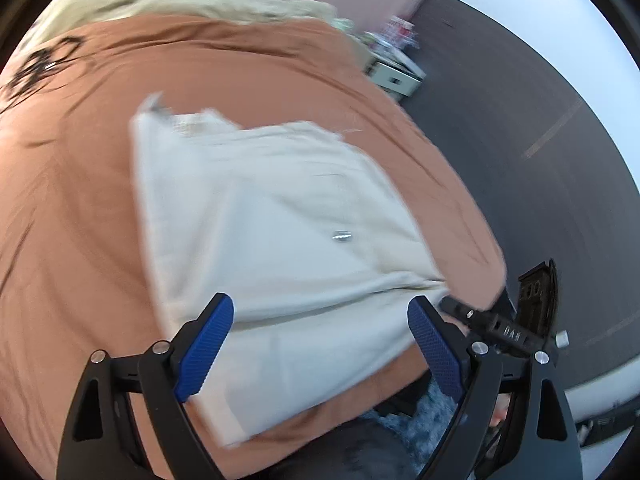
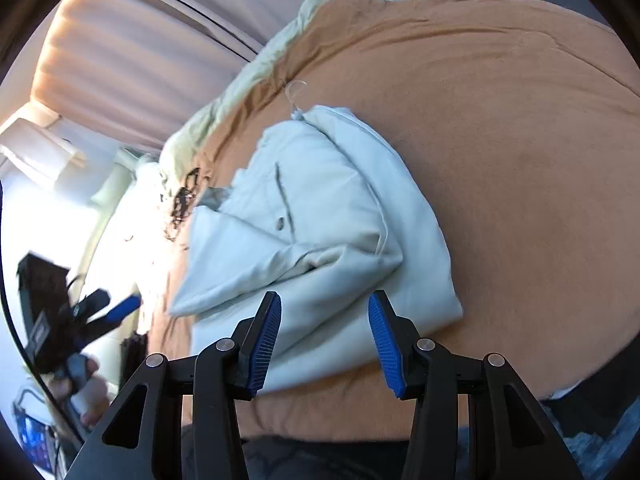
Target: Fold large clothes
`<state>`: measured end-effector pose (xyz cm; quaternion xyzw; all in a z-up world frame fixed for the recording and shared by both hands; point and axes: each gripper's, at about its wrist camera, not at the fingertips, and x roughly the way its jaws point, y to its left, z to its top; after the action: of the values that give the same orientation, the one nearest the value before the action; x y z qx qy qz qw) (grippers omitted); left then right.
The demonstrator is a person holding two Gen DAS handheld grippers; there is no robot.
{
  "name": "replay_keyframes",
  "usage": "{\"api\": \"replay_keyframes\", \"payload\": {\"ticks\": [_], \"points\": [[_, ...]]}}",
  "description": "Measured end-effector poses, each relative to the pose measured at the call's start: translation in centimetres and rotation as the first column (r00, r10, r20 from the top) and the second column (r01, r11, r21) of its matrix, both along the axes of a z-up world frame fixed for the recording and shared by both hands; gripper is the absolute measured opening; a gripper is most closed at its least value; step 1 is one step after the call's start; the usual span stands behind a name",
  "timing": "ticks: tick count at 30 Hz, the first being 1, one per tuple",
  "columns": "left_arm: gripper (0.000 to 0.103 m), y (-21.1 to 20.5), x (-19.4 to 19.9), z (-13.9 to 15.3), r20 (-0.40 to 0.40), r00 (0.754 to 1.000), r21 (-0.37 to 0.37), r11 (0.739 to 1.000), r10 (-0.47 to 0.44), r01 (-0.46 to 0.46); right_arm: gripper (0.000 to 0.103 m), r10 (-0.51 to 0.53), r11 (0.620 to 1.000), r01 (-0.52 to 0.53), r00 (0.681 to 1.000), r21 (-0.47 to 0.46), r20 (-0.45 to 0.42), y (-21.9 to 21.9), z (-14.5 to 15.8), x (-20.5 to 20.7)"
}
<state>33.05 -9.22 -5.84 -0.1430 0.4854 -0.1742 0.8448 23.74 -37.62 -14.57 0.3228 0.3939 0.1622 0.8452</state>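
Rust-orange bedspread (image 2: 520, 160) — pale folded garment (image 2: 340, 220), perhaps trousers — curtained wall (image 2: 140, 40)

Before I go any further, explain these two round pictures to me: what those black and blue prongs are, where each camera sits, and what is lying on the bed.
Each picture comes from a fisheye camera mounted on a hand-held gripper, looking forward along its two blue-padded fingers. A person carries one in each hand; there is no robot arm. The left hand-held gripper stands wide open, holding nothing. The right hand-held gripper is also open, its pads clear of the cloth. Between them lies a pale cream garment, already folded into a bundle, on an orange-brown bedspread. The pictures are blurred, so finer details are unclear.
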Motion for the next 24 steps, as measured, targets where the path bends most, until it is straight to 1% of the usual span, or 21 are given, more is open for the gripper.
{"api": "replay_keyframes", "payload": {"ticks": [1,5,6,7,8,9,10,11,12,15,16,18,21,23,24], "points": [[0.09,1.4,-0.4,-0.4,-0.009,1.0,0.004,1.0,0.03,-0.03,0.047,0.0,1.0,0.0,1.0,-0.006,-0.017,0.1,-0.4,0.8],[0.09,4.6,-1.8,-2.2,-0.048,0.994,0.022,0.995,0.094,-0.093,0.045,-0.005,1.0,0.006,0.998,0.009,-0.055,0.6,-1.8,2.4],[0.09,5.4,-2.1,-2.8,-0.057,0.993,0.026,0.994,0.108,-0.106,0.034,-0.007,1.0,0.007,0.999,0.007,-0.049,0.8,-1.9,2.7],[0.09,6.0,-2.4,-3.3,-0.067,0.991,0.027,0.993,0.118,-0.116,0.029,-0.007,1.0,0.007,0.999,-0.003,-0.037,0.9,-1.8,2.7],[0.088,5.9,-2.4,-3.9,-0.073,0.99,0.028,0.992,0.123,-0.121,0.021,-0.006,1.0,0.006,1.0,-0.008,-0.026,1.0,-1.6,2.7],[0.084,6.3,-2.5,-4.5,-0.087,0.987,0.025,0.991,0.133,-0.132,0.017,-0.005,1.0,0.005,1.0,-0.008,-0.006,1.1,-1.2,2.6],[0.081,6.5,-2.6,-4.9,-0.097,0.985,0.023,0.99,0.141,-0.139,0.015,-0.005,1.0,0.005,1.0,-0.008,0.01,1.1,-0.9,2.4],[0.075,6.8,-2.7,-5.2,-0.104,0.984,0.022,0.99,0.144,-0.143,0.013,-0.003,1.0,0.004,0.999,-0.01,0.033,1.1,-0.2,2.0],[0.071,7.0,-2.7,-5.6,-0.114,0.982,0.02,0.989,0.148,-0.147,0.012,-0.005,1.0,0.005,0.998,-0.008,0.061,1.0,0.5,1.5],[0.068,6.6,-2.6,-6.5,-0.127,0.982,0.015,0.99,0.143,-0.142,0.011,0.003,1.0,-0.001,0.992,-0.015,0.123,1.4,2.6,0.1],[0.065,6.5,-2.6,-6.7,-0.129,0.982,0.016,0.99,0.141,-0.14,0.011,0.008,1.0,-0.006,0.991,-0.017,0.134,1.6,3.1,-0.1],[0.055,5.9,-2.6,-7.3,-0.142,0.981,0.018,0.992,0.129,-0.127,0.011,0.02,1.0,-0.017,0.988,-0.016,0.155,2.0,4.2,-0.8],[0.053,5.3,-2.6,-8.0,-0.157,0.981,0.015,0.994,0.111,-0.11,0.01,0.018,1.0,-0.017,0.984,-0.006,0.177,1.9,4.9,-2.2],[0.052,5.0,-2.6,-8.4,-0.163,0.981,0.022,0.995,0.101,-0.099,0.01,0.006,1.0,-0.007,0.984,0.006,0.177,1.5,4.5,-3.3],[0.048,4.8,-2.6,-8.7,-0.168,0.981,0.021,0.995,0.096,-0.093,0.01,-0.003,1.0,0.0,0.986,0.012,0.17,1.2,4.0,-3.7]]}}
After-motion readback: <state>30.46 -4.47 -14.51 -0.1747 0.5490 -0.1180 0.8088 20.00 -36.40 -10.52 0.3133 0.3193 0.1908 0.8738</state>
